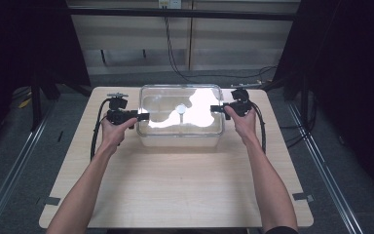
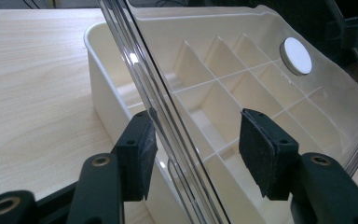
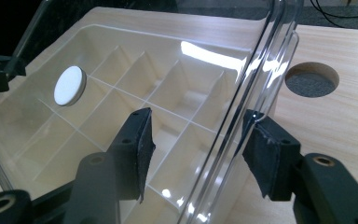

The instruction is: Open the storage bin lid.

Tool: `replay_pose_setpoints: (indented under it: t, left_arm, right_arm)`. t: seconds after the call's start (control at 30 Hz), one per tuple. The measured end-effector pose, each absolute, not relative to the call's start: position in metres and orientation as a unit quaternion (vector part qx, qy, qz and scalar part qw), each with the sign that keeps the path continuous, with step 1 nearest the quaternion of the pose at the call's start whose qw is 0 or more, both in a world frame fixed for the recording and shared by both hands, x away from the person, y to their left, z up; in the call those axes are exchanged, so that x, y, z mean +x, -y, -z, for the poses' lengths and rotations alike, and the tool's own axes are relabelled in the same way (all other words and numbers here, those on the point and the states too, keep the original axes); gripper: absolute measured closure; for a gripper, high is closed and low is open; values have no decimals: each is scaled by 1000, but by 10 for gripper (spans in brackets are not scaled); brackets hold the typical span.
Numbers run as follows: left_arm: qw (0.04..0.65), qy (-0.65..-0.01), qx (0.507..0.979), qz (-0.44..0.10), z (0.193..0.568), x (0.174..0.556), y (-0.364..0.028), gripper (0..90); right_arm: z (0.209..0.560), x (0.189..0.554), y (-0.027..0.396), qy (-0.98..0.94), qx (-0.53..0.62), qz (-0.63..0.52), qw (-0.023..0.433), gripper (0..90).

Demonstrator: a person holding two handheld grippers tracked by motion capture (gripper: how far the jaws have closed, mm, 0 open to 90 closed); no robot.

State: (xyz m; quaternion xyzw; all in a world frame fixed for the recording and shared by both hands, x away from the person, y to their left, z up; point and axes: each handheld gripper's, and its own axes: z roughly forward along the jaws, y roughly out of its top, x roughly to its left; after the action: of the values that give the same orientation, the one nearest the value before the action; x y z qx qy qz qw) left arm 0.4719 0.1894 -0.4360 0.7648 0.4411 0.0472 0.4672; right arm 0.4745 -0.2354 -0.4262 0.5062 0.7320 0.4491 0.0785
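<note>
We hold the left gripper [image 1: 143,116] at the left edge of the clear lid [image 1: 202,105], jaws spread astride its rim without pinching. The lid sits over the cream divided box [image 2: 103,88] mid-table [image 1: 175,190]. Our right gripper [image 1: 216,108] likewise straddles the right rim, not yet pressing.

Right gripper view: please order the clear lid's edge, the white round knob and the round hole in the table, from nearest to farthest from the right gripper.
From the right gripper:
1. Clear lid's edge, running between its jaws.
2. Round hole in the table, upper right, beyond the box.
3. White round knob, upper left on the lid.
Hole and knob are nearly too close to call.
</note>
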Motion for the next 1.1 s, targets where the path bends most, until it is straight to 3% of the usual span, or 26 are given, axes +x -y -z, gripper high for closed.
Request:
replay_pose_setpoints:
  t: [0.33,1.1]
  left_arm:
    - [474,-428,767,-54,425,468,-191,528]
    - [478,-409,775,-64,408,460,-192,578]
  right_arm:
    - [417,469,237,-722,503,-469,76,481]
    - [400,455,241,-704,503,-496,73,561]
